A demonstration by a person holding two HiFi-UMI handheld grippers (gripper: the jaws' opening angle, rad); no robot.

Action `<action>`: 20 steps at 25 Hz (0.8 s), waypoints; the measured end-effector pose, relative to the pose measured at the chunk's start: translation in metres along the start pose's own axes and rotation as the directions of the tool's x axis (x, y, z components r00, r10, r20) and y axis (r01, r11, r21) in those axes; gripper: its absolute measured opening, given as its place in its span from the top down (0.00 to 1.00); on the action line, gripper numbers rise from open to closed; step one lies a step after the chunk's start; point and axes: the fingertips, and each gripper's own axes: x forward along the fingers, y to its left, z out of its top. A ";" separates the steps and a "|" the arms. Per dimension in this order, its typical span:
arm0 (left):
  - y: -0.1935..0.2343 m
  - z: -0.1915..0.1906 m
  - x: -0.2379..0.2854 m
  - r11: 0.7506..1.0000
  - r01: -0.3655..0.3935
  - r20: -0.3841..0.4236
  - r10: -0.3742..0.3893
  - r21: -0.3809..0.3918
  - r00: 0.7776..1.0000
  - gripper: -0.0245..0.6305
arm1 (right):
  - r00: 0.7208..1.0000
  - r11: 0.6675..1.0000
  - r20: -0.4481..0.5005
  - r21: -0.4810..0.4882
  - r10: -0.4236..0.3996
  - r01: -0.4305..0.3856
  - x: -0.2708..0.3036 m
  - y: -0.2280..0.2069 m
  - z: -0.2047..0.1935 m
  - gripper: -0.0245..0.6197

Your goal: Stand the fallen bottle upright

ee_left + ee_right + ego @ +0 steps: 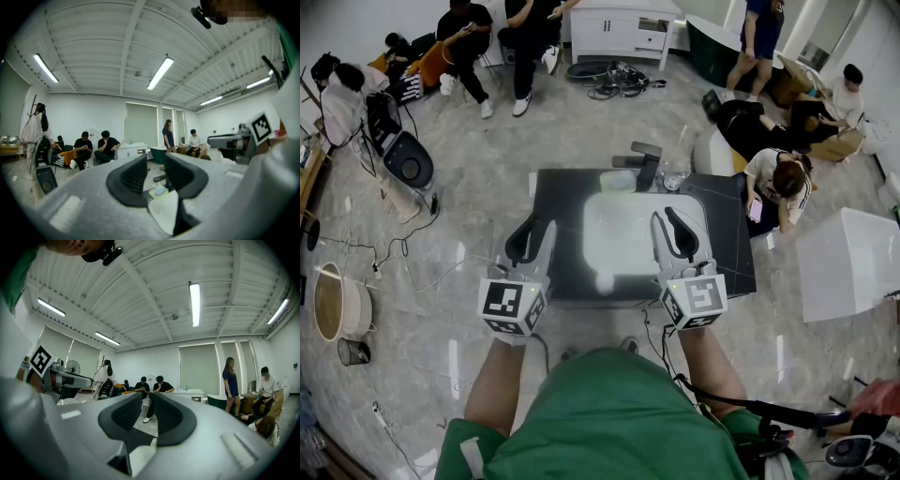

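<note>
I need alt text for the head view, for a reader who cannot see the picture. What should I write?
Seen from above, a person in a green shirt holds a left claw and a right claw, both open and empty, towards a dark table with a pale mat. Several other people sit around the room.

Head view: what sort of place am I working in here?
Probably an open lab or workshop room, not a home: a dark table on a bare polished floor, cables heaped by the wall, people sitting round the edges, tube lights overhead.
</note>
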 end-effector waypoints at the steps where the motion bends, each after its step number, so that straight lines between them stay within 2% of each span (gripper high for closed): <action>1: -0.001 0.000 0.000 1.000 -0.001 -0.001 0.001 0.000 1.000 0.79 | 1.000 1.000 0.000 0.001 0.001 -0.001 0.000 0.000 0.000 0.83; 20: -0.024 -0.004 0.003 0.999 -0.038 -0.018 0.038 -0.007 0.999 0.79 | 0.999 0.999 -0.005 0.009 0.041 -0.041 -0.014 -0.020 -0.002 0.83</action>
